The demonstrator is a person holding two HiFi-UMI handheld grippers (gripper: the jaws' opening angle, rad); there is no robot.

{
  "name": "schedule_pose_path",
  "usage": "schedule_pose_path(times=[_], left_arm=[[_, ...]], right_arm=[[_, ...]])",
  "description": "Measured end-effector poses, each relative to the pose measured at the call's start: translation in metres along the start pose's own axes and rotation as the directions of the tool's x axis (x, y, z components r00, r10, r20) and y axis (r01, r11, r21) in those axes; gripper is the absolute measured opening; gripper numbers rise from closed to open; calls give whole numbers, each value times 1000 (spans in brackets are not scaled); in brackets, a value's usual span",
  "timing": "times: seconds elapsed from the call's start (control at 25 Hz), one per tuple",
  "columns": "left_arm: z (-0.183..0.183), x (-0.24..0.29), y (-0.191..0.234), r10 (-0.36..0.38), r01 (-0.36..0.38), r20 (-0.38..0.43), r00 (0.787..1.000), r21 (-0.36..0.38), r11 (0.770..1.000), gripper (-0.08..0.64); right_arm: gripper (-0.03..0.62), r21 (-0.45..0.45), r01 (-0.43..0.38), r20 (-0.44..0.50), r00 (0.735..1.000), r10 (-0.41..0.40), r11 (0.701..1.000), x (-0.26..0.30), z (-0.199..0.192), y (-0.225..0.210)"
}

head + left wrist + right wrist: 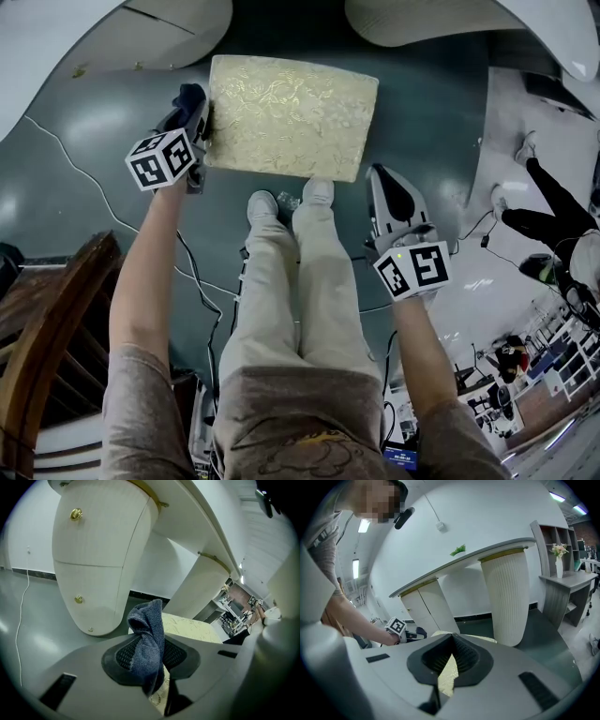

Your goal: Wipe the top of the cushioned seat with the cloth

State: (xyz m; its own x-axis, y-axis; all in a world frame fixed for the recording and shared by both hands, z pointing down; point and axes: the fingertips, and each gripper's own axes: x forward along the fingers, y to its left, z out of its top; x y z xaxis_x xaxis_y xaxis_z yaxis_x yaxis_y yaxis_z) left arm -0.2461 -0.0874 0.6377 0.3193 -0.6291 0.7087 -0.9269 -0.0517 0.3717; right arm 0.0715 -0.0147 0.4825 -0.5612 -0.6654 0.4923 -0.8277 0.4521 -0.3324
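1. Seen from the head view, a person in beige trousers point(281, 300) and white shoes point(263, 205) stands over a pale gold, brocade-covered rectangular cushioned seat point(291, 117) on a glossy grey-green floor point(84, 122).
2. The left gripper point(194, 111), its black-and-white marker cube point(161, 157) turned upward, sits against the left edge of the cushioned seat. Its jaws are clamped on a crumpled dark blue-grey cloth point(190, 96).
3. In the left gripper view, the cloth point(146, 620) bunches up between the closed jaws of the left gripper point(150, 644) and hangs down in front of them. The top of the cushioned seat point(192, 627) lies just beyond, and a white oval cabinet with brass knobs point(101, 550) stands behind it.
4. The right gripper point(379, 176) points down just beside the near right corner of the cushioned seat. Whether it touches the fabric cannot be told.
5. In the right gripper view, the jaws of the right gripper point(451, 641) meet at their tips with nothing held between them. A narrow slit below the tips shows the gold fabric of the cushioned seat point(448, 673).
6. Also in that view, a ribbed white column point(508, 597) stands under a curved white counter point(487, 550), and the left gripper's marker cube point(396, 626) shows at the far side of the cushioned seat.
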Motion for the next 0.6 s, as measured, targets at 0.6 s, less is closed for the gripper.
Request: schedule_pose_path(times=[0.6], left_arm=[[-2,15,-34,-25,24,-9,1000,-21,999,98]], right_arm=[[5,21,20,6,1000,-21,1000,-5,1,-6]])
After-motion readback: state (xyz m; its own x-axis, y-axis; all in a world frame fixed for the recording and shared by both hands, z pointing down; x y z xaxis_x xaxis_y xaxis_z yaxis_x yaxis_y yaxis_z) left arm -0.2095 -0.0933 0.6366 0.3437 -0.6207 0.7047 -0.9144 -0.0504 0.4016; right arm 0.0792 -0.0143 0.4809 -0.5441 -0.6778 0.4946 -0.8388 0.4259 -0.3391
